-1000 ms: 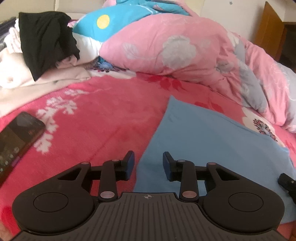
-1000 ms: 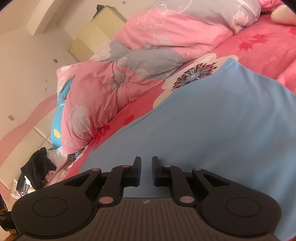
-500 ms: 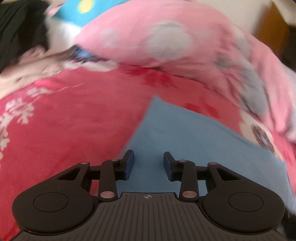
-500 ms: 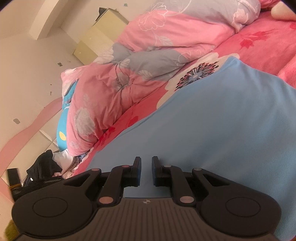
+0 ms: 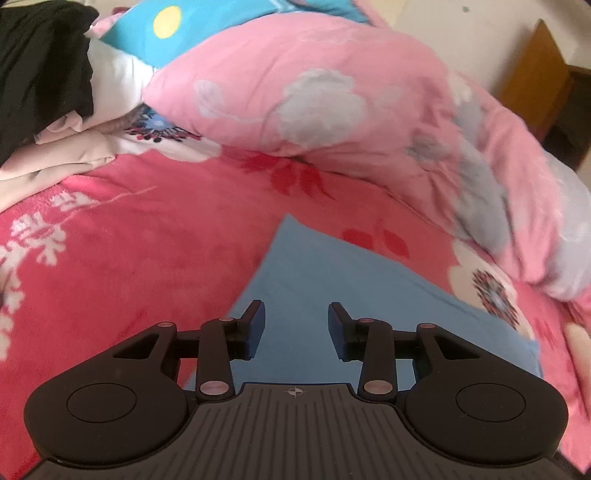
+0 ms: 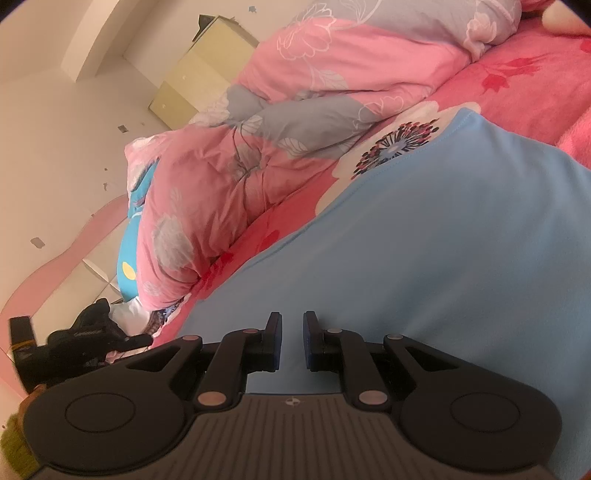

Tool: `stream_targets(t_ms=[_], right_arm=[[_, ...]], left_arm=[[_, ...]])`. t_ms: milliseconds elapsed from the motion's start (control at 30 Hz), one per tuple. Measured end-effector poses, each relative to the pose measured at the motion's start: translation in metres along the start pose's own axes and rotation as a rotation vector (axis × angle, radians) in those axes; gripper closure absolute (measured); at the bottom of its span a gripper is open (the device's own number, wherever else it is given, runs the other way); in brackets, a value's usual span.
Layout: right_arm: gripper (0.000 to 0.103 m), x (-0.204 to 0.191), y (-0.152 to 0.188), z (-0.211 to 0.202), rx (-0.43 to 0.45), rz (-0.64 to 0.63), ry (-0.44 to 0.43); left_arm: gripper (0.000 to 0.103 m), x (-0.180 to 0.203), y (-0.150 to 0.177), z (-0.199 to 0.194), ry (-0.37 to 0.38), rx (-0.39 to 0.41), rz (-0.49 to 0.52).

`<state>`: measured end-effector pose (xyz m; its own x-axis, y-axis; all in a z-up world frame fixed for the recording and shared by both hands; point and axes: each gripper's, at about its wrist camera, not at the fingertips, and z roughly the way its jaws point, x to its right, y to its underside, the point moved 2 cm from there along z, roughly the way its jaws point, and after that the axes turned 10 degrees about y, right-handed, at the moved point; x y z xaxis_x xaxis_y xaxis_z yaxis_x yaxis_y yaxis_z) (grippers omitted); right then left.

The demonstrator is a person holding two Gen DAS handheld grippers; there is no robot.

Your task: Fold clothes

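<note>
**Two grippers poised over a flat blue garment on a bed**

Nearest the lens in the left wrist view, the left gripper [image 5: 296, 320] stands with its jaws parted; they have just been opening, and nothing lies between them but air above the cloth. It hangs over the near left edge of the blue garment [image 5: 354, 295], a placement that suits taking that edge or the corner beyond it, judged as preparation for a fold. In the right wrist view, the right gripper [image 6: 291, 339] shows a narrow gap between its pads with no fabric visibly pinched; it hovers low over the middle of the same garment [image 6: 424, 266], perhaps to steady the cloth, though contact cannot be confirmed.

The garment lies spread flat and smooth on the red floral bedspread [image 5: 129, 258], one pointed corner directed away from the left gripper. Laying it flat gives straight edges to fold along; it looks partly folded at most.

Beyond the garment, a bunched pink and grey duvet [image 5: 332, 99] is pushed back, which leaves working room. At far left, a pile of pale and black clothes [image 5: 48, 110] sits against a blue pillow [image 5: 192, 22], probably awaiting their turn. A cabinet [image 6: 199, 74] stands by the far wall.
</note>
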<state>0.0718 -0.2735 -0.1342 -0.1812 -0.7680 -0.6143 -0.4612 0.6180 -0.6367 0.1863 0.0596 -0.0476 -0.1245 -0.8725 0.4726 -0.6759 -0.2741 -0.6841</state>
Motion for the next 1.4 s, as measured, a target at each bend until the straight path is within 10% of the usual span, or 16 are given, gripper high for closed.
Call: stream_targets(t_ms=[200, 767, 867, 1133, 1400], right_arm=[[0.09, -0.001, 0.0, 0.0, -0.002, -0.003, 0.009], [0.089, -0.019, -0.004, -0.006, -0.032, -0.027, 0.074], [0.089, -0.052, -0.004, -0.021, -0.023, -0.088, -0.035], [0.089, -0.077, 0.049, 0.001, -0.326, -0.181, -0.077], [0.088, -0.056, 0.031, -0.043, -0.351, -0.111, -0.113]], left_arm=[[0.053, 0.019, 0.051, -0.04, 0.158, -0.064, 0.162], [0.053, -0.004, 0.082, -0.086, 0.153, -0.01, 0.111], [0.053, 0.0, 0.082, -0.08, 0.158, -0.009, 0.136], [0.053, -0.01, 0.085, -0.061, 0.127, -0.013, 0.133], [0.053, -0.011, 0.087, -0.063, 0.118, 0.002, 0.157]])
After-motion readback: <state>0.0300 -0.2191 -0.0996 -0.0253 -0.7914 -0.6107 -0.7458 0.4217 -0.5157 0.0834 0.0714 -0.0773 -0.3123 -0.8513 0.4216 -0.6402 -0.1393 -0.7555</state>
